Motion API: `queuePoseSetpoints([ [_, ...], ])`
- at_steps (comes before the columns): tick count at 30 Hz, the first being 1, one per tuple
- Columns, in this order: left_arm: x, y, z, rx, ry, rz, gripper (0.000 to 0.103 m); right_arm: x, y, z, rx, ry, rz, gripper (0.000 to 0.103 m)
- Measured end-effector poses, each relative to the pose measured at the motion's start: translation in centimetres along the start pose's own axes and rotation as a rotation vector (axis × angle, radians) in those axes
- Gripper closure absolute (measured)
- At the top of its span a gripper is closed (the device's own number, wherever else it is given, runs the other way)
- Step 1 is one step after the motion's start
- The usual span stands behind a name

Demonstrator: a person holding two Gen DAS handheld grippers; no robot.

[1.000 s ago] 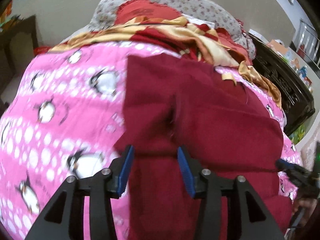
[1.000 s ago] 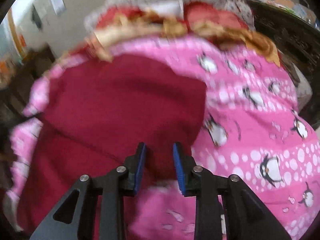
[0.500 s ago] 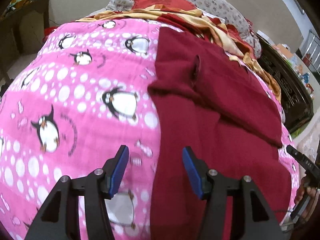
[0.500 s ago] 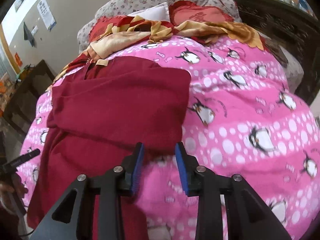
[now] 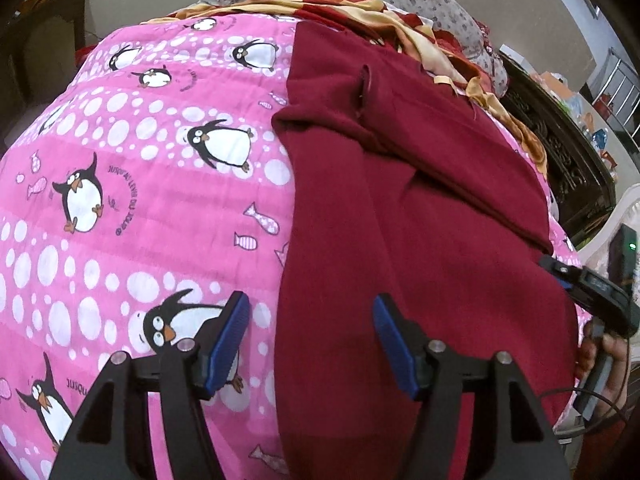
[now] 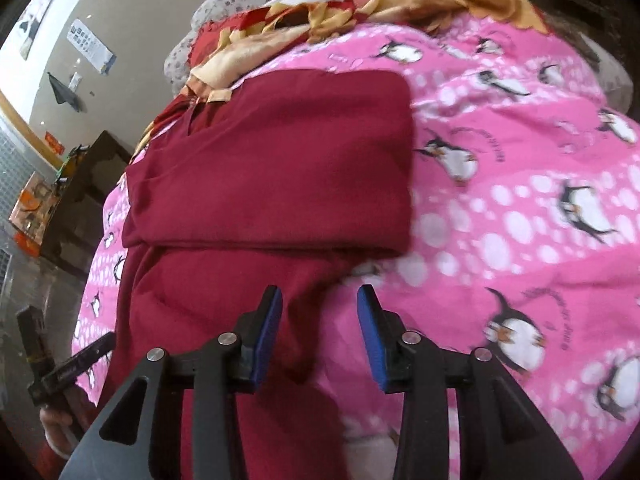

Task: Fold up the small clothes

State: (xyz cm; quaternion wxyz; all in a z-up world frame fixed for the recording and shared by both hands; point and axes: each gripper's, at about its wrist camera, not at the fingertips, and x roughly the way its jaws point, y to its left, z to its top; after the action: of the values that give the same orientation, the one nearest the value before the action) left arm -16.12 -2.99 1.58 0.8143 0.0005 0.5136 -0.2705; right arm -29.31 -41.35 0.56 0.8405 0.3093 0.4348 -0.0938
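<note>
Right now the red cloth (image 5: 420,220) is lying half folded on the pink blanket (image 5: 140,184), and the left gripper (image 5: 312,340) and right gripper (image 6: 318,332) are hanging wide open with nothing in them, so a grab could be pinching the blanket too.

We lose the garment's (image 5: 420,248) near end below the left view's bottom edge, behind the left gripper (image 5: 312,340). The right view blurs the blanket's (image 6: 520,208) right side; its penguin lettering is unreadable.
</note>
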Motion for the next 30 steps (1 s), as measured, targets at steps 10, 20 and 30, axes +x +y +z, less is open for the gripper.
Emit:
queuePoseSetpoints([
  [10,-0.5,0.1,-1.3,0.033,0.019,0.026,0.033,-0.8,1.8,-0.8,-0.137,-0.073,-0.115,0.086],
  [20,-0.6,-0.3,-2.0,0.059,0.022,0.048,0.031,-3.6,0.9,-1.4,-0.062,-0.087,-0.053,0.063],
  [30,-2.7,-1.3,-3.1,0.09,0.032,0.001,0.031,-8.7,-1.2,-6.7,-0.095,-0.032,-0.04,0.051],
])
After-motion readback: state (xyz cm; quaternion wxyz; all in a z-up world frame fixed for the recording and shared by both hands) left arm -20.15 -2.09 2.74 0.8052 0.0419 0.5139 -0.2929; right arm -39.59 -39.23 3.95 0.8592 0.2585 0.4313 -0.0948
